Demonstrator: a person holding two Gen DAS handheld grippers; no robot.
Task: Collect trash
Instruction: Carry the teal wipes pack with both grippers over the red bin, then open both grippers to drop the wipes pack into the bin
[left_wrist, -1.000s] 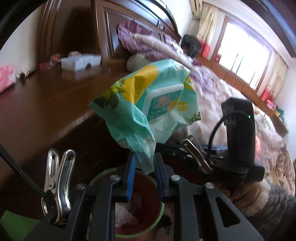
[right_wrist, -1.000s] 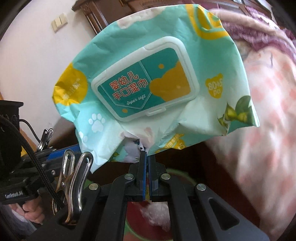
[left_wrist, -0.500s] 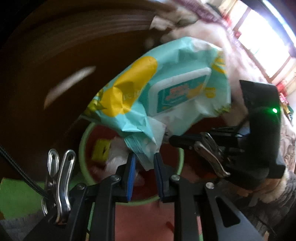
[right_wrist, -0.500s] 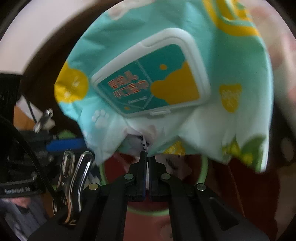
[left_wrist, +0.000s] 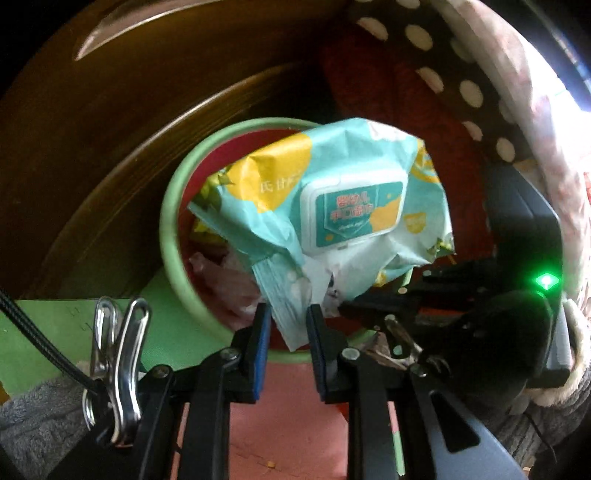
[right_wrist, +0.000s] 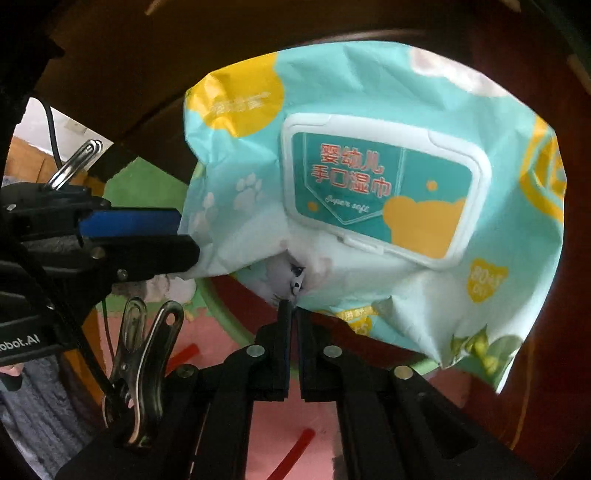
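Both grippers have dropped and tipped steeply downward within the last second, carrying an empty wet-wipe pack (left_wrist: 332, 218) from up beside the bed and dark wooden furniture to a spot directly over the green-rimmed bin (left_wrist: 173, 236), whose red inside now fills the middle of the left wrist view. The left gripper (left_wrist: 288, 332) has its jaws only part-way apart, the blue pads pressed on a folded corner of the pack's lower edge, the opening unchanged over that second. The right gripper (right_wrist: 293, 317) has its jaws all but fully closed, pinching a thin pucker of film at the pack's lower seam. The move puts the trash where it belongs: the pack hangs above the bin's mouth, its far end seemingly dipping inside the rim, so the step in hand looks like the drop, and what remains is for both grips to let go. The pack is a limp, crumpled pouch in pale teal with yellow patches, white paw prints and a white-framed flip lid (right_wrist: 384, 192) printed with red characters and a yellow bear shape; it sags as if nearly empty. Crumpled pinkish plastic (left_wrist: 225, 284) and a scrap of yellow already lie in the bin, below the pack. A green mat and a pink floor lie beneath the bin.
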